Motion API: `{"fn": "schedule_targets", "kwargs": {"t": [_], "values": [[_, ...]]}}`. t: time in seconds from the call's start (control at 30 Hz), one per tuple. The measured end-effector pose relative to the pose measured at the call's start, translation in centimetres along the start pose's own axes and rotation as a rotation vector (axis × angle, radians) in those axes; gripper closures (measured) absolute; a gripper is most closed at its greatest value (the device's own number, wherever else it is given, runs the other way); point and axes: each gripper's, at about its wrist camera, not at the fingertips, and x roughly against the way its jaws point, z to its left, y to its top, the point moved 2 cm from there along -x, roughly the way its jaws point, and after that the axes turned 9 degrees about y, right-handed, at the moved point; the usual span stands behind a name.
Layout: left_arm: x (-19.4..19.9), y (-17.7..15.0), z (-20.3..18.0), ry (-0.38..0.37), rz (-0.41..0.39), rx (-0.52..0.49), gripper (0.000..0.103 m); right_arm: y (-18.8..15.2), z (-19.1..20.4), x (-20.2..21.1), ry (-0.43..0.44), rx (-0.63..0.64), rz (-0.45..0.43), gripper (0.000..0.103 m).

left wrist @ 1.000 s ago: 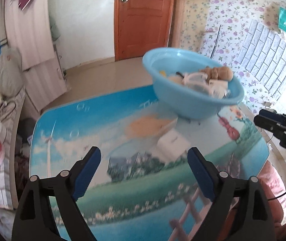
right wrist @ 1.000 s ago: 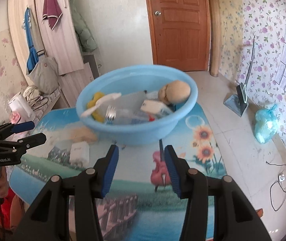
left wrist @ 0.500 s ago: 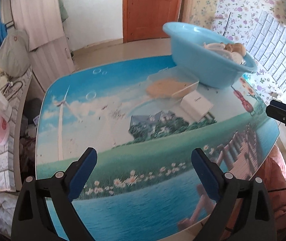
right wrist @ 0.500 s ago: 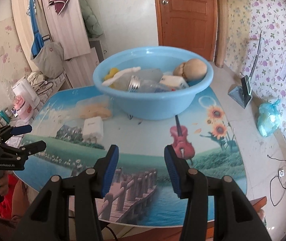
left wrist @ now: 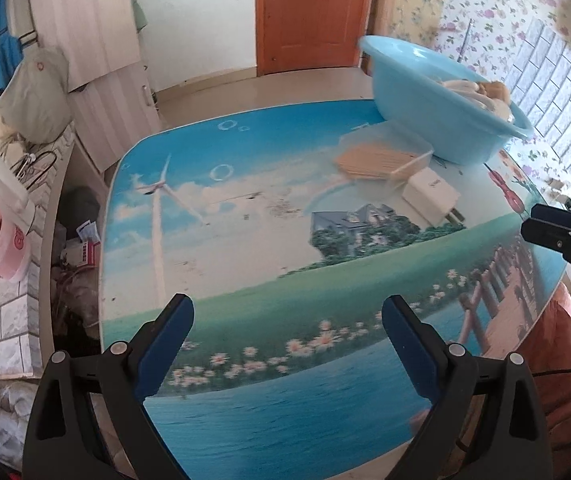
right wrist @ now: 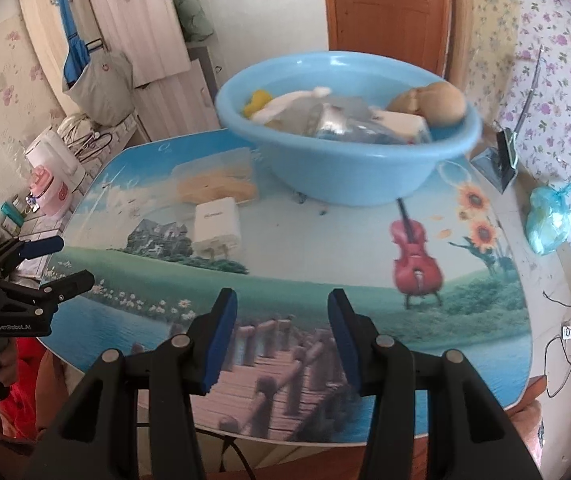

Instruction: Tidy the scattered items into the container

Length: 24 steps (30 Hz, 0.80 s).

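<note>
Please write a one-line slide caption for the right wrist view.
Open right gripper above printed table; white charger and clear plastic box lie beside filled light-blue plastic basin.

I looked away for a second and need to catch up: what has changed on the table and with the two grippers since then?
Both grippers have drawn back from the blue basin, which now sits farther off in both wrist views. The left gripper has just been opening its jaws wider, nothing between them. The right gripper keeps its narrower gap, also empty. The white charger and clear box remain on the table beside the basin.
</note>
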Motion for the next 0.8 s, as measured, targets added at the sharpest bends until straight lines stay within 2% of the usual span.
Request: {"fn": "schedule_targets", "kwargs": {"t": [0.13,0.2,0.53,0.67,0.8], "values": [[0.0,-0.2,0.9,0.026,-0.04,0.0,0.008,0.3,1.5,-1.1,0.011,0.025,0.013,0.055],[0.0,-0.2,1.1,0.029,-0.053,-0.015,0.008,0.3,2.1,-1.8,0.012,0.033,0.027,0.048],[-0.8,0.3,1.6,0.005,-0.054,-0.048,0.008,1.2,3.8,-4.4,0.03,0.048,0.057,0.043],[-1.2,0.5,1.8,0.001,-0.051,-0.046,0.008,1.6,4.4,-5.5,0.022,0.052,0.062,0.032],[-1.5,0.8,2.0,-0.003,-0.047,-0.044,0.008,1.8,4.6,-6.5,0.023,0.047,0.069,0.031]]}}
